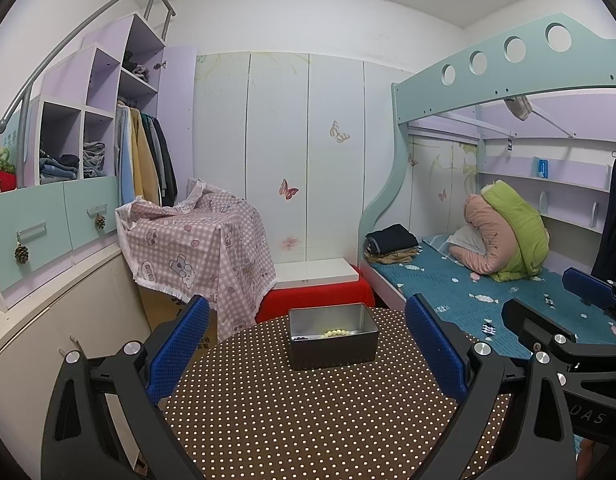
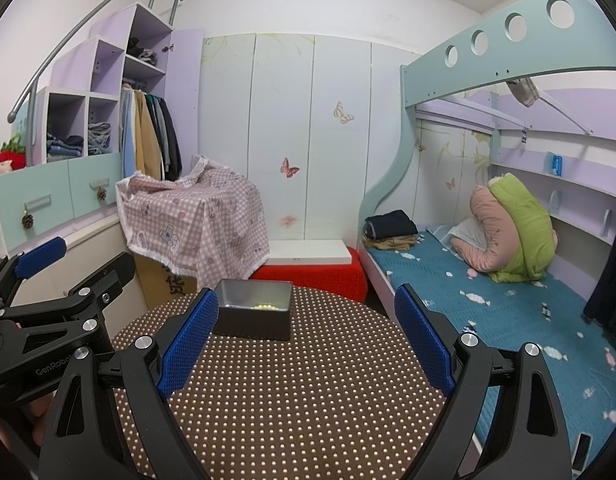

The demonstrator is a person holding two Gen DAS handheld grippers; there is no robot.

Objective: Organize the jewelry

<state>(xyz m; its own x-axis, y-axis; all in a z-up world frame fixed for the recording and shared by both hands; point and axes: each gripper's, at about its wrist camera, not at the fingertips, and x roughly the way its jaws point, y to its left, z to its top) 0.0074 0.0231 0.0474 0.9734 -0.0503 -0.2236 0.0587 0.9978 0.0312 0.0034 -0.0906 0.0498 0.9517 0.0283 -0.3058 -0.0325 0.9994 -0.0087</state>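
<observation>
Beads (image 1: 340, 333) lie inside the tin (image 1: 333, 350), a pale yellow-green strand against its right-hand inner wall with a few dark beads (image 1: 300, 337) beside it toward the left; the right wrist view shows only the tops of the pale ones (image 2: 263, 306) over the near wall. The tin (image 2: 252, 319) is a grey open rectangular box standing at the far edge of the round dotted table (image 1: 316, 412), with its long axis running left to right across both views. Nothing else shows on the tabletop, so the jewelry appears already gathered, or more is yet to come from out of view.

From the left gripper (image 1: 306, 348) the tin lies straight ahead, centred between the blue pads (image 1: 180, 350), near but not touched. From the right gripper (image 2: 306, 344) it lies ahead and to the left, just past the left pad (image 2: 188, 344). Both grippers stand spread wide and hold nothing. The left looks better lined up for a reach into the tin; its fingers would straddle the long sides only if turned, since the box is broad across their line. The two grippers sit close side by side, each visible at the edge of the other's view, so they could bump.
</observation>
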